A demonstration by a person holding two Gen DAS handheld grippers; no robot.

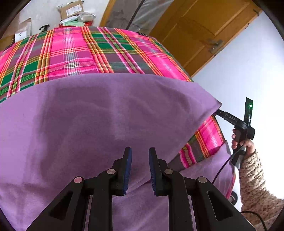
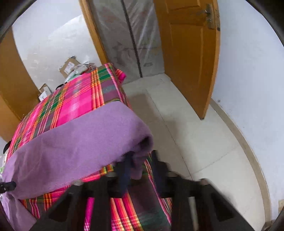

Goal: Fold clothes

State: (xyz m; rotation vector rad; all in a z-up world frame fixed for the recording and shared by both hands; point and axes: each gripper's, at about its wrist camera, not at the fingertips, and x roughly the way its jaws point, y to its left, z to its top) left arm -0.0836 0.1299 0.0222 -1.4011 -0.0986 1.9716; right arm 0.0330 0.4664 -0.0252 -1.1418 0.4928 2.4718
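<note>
Purple fleece-like cloth (image 1: 99,120) is filling the middle of the left wrist view, lying as a broad folded layer with a smooth rounded far edge across the desk (image 1: 74,51), which is wearing a pink, green and orange plaid cover. In the right wrist view the same cloth is running from lower left to centre, its folded end curling over near the desk's right edge.

At the bottom centre, the left gripper (image 1: 140,170) is showing its blue-padded fingers (image 1: 128,168) standing slightly apart with purple fabric bunched between them; I cannot tell whether they are pinching it. The right gripper (image 2: 142,168) is blurred, its fingers closing around the cloth's corner, which is sitting between them. At the right of the left view, a hand (image 1: 243,142) in a speckled sleeve is holding that gripper at the cloth's corner.

Cardboard boxes (image 1: 71,10) are sitting beyond the desk at upper left. An orange wooden door (image 2: 188,58) is standing open at upper right, beside pale floor tiles (image 2: 204,142) offering open space right of the desk.
</note>
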